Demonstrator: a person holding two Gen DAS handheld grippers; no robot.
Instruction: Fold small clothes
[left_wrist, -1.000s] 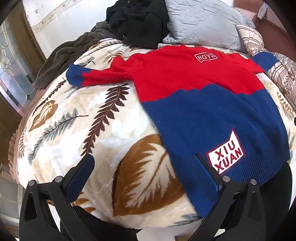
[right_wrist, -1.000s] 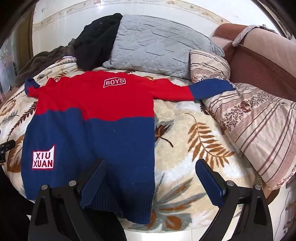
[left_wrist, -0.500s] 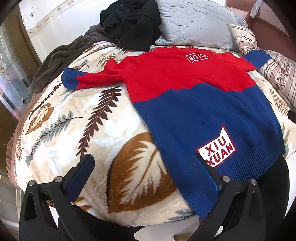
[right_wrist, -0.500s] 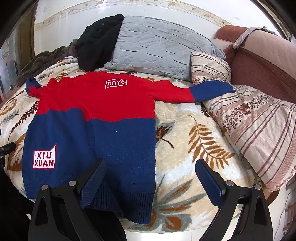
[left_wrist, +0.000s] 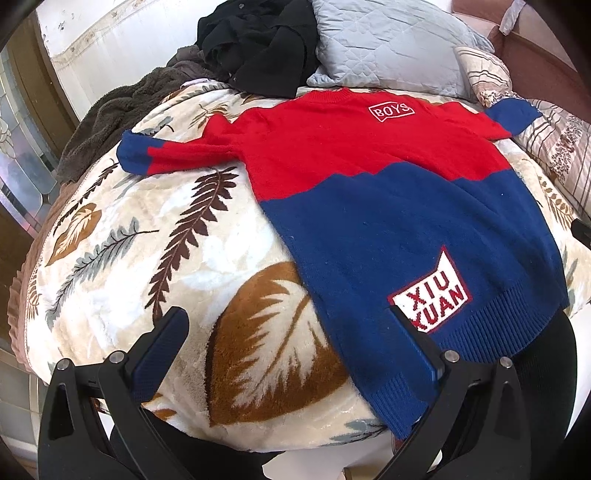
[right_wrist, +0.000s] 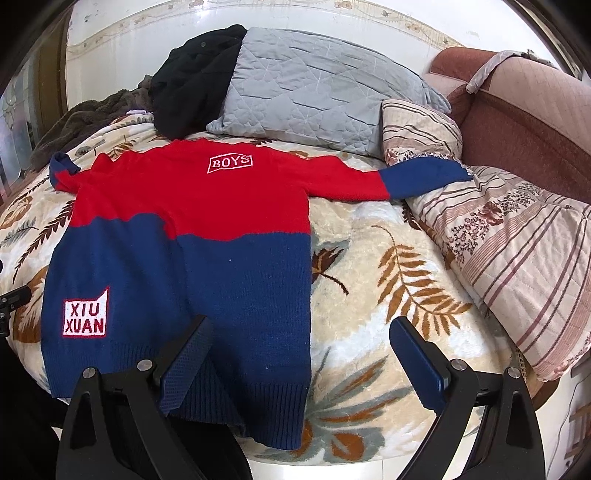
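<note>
One red-and-blue sweater (left_wrist: 388, 206) lay flat on the leaf blanket (left_wrist: 155, 236), two pillows behind. Both the left gripper (left_wrist: 291, 343) and right gripper (right_wrist: 299, 354) were wide open, holding nothing.

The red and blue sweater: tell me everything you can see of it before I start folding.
The red and blue knit sweater lies flat and unfolded on the leaf-print plush blanket, neck away from the cameras. Red chest and upper sleeves, blue lower body and cuffs, ribbed hem at the bed's near edge. A white BOYS patch sits below the collar, a XIU XUAN patch near the hem. Both sleeves are spread; one cuff rests on the striped floral quilt. Neither gripper holds it.
</note>
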